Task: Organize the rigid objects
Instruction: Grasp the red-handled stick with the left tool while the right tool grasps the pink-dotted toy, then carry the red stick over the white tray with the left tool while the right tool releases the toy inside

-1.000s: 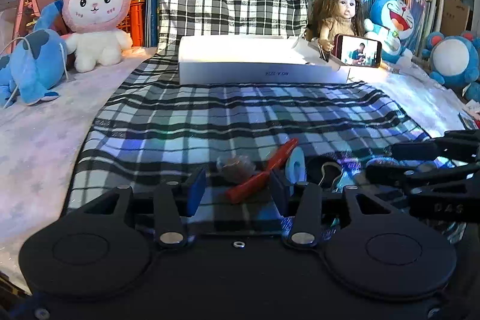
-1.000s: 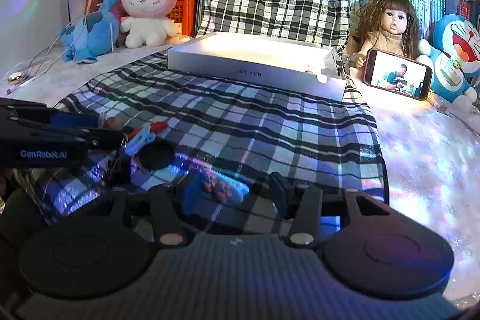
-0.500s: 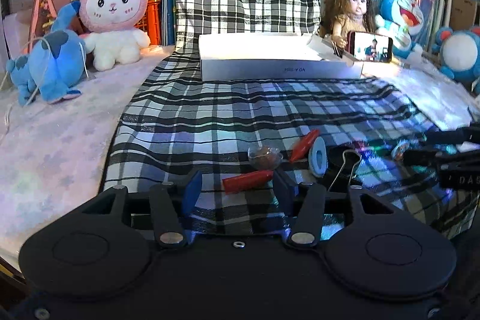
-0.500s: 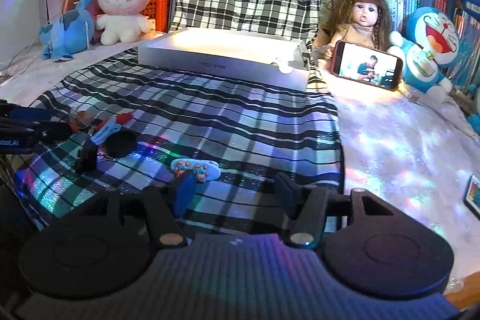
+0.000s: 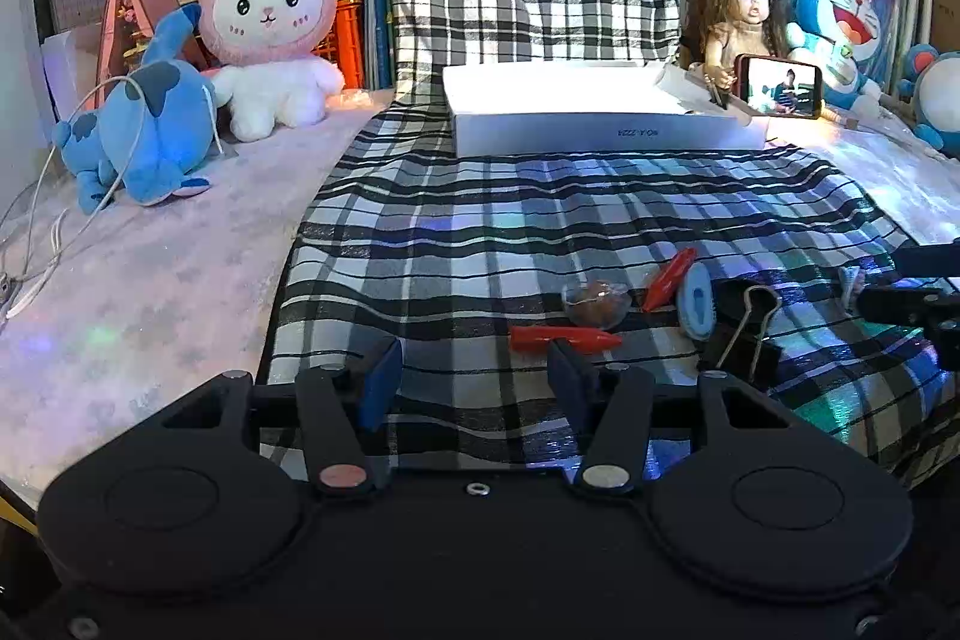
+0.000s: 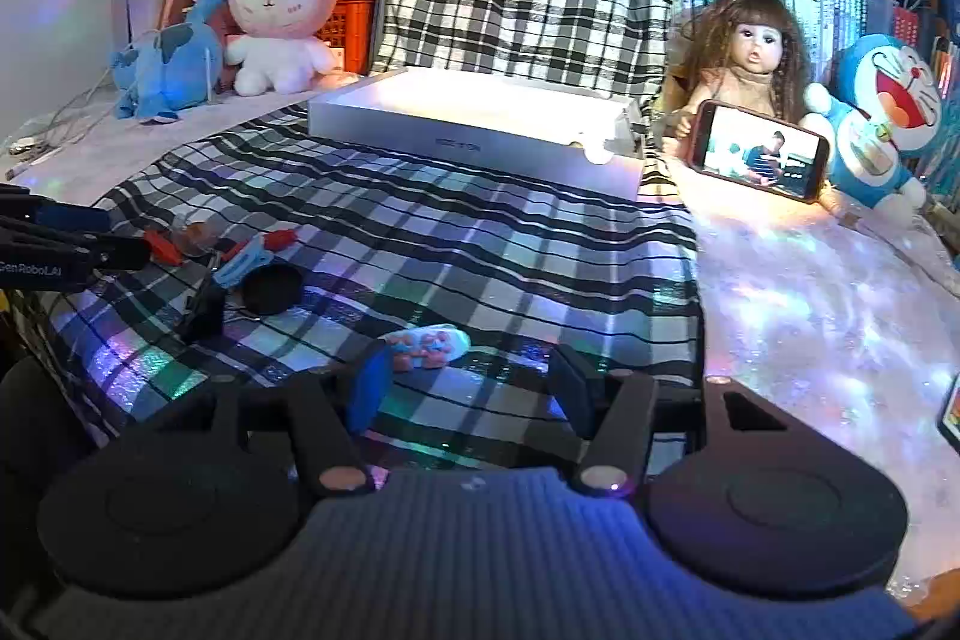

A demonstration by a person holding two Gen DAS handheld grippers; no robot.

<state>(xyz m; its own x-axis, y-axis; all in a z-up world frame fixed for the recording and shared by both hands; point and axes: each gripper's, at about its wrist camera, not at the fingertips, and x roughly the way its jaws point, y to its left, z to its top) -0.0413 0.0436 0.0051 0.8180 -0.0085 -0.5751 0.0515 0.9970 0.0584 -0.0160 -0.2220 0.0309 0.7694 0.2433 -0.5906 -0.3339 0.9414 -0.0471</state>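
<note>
Small rigid items lie on the checked cloth (image 5: 480,232): a red stick (image 5: 564,339), a clear brown-filled capsule (image 5: 597,301), a second red piece (image 5: 669,271), a pale blue clip (image 5: 695,301) and a black binder clip (image 5: 741,331). My left gripper (image 5: 471,379) is open and empty, just short and left of the red stick. My right gripper (image 6: 471,388) is open and empty, just behind a small white toy with orange buttons (image 6: 429,343). A black round disc (image 6: 270,287) lies to the left in the right wrist view. A shallow white box (image 5: 600,115) stands at the far end.
Plush rabbit (image 5: 267,22) and blue plush (image 5: 144,124) stand far left with a white cable (image 5: 48,244). A doll (image 6: 747,58) holds a lit phone (image 6: 759,151) at far right, beside a Doraemon plush (image 6: 882,118). Books line the back.
Both grippers have pulled back and up from the items. The left one has also shifted left, so the red stick is now ahead of its right finger. Both stay open.
</note>
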